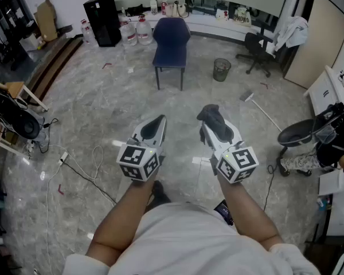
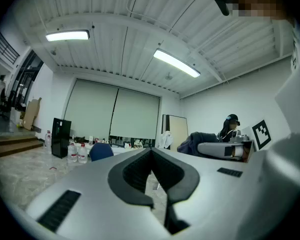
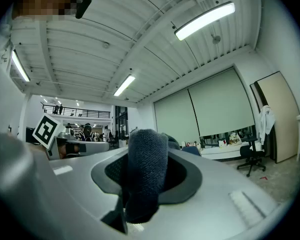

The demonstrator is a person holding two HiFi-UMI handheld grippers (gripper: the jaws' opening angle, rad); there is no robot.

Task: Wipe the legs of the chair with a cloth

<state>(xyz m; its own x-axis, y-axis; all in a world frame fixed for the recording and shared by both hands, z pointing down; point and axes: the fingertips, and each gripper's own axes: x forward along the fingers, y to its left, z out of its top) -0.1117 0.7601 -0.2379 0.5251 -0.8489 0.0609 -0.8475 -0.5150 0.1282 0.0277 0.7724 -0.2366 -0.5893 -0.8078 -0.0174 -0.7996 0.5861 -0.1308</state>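
Large workroom with a pale marble floor (image 1: 92, 107).
Strip lights (image 2: 176, 63) run along a ribbed ceiling (image 2: 140, 29); drawn blinds (image 2: 115, 111) hang at the far end, above a black cabinet (image 1: 105, 19), water bottles (image 1: 136, 30), a mesh bin (image 1: 221, 69) and what seems an office chair (image 1: 258, 50).

The head view looks steeply down on the floor (image 1: 92, 113), the chair (image 1: 171, 44) far ahead. Each gripper view rides close behind its jaws, tilted toward the ceiling (image 2: 140, 34); the left one shares the chair (image 2: 101, 150).
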